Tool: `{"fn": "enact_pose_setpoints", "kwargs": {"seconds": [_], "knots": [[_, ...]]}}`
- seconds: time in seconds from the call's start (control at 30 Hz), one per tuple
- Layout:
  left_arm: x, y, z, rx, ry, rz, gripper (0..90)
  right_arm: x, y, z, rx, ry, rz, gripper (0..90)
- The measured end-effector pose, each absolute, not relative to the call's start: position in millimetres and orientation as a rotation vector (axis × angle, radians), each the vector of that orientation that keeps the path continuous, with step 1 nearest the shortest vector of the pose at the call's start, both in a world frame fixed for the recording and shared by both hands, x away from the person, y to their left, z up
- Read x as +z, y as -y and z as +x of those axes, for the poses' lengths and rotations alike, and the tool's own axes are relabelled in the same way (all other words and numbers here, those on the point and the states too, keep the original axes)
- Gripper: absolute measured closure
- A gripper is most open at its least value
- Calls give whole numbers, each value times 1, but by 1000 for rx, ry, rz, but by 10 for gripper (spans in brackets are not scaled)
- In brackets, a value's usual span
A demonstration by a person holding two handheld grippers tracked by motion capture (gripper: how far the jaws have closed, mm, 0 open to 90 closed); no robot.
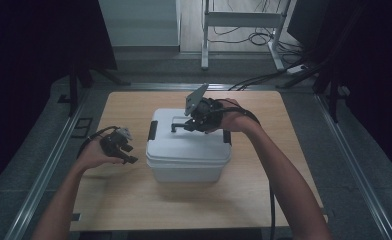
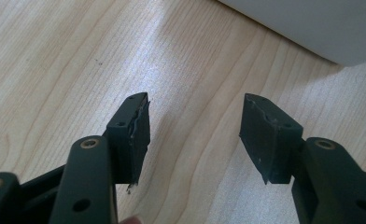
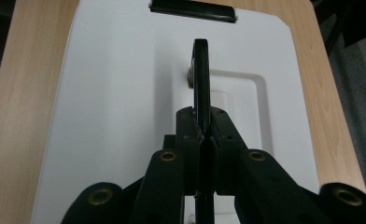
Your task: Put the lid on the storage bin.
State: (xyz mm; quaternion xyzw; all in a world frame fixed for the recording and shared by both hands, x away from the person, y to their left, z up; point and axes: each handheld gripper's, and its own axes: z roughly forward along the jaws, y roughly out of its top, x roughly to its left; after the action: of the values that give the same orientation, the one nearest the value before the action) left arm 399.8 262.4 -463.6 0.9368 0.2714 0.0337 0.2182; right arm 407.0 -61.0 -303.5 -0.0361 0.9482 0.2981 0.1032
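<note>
Black handle (image 3: 201, 77): slim, raised upright on the lid of a white lidded box (image 1: 184, 150), mid-table (image 1: 134, 200). Right gripper (image 1: 181, 125) reaches over the lid, jaws clenched on the handle. Left gripper (image 1: 129, 152) rests beside the box, jaws apart, empty.

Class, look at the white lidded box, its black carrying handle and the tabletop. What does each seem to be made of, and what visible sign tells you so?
White lidded box: probably moulded plastic, smooth and matt, with rounded corners. Black carrying handle: likely hard plastic, thin with a slight sheen; the right gripper is shut on it. Light tabletop: wood or wood-look laminate, showing grain lines with a soft shine.
</note>
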Motion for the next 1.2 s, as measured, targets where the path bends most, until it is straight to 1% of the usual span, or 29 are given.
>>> {"fn": "enact_pose_setpoints", "kwargs": {"seconds": [0.4, 0.8, 0.97, 1.0, 1.03, 1.07, 1.2], "knots": [[-468, -263, 400, 78, -756, 2596, 429, -322, 52, 409, 861, -2838, -114, 834], [-473, -261, 399, 56, -758, 2601, 427, -329, 49, 408, 839, -2852, -112, 823], [-473, -262, 399, 58, -761, 2600, 427, -329, 50, 409, 852, -2857, -88, 668], [-474, -263, 400, 53, -762, 2597, 427, -327, 53, 408, 859, -2859, -75, 576], [-474, -263, 400, 55, -765, 2596, 427, -327, 53, 408, 859, -2859, -75, 576], [-474, -264, 401, 55, -764, 2597, 426, -326, 55, 407, 869, -2850, -64, 536], [-472, -265, 401, 59, -765, 2587, 424, -315, 69, 406, 950, -2797, 17, 454]]}}
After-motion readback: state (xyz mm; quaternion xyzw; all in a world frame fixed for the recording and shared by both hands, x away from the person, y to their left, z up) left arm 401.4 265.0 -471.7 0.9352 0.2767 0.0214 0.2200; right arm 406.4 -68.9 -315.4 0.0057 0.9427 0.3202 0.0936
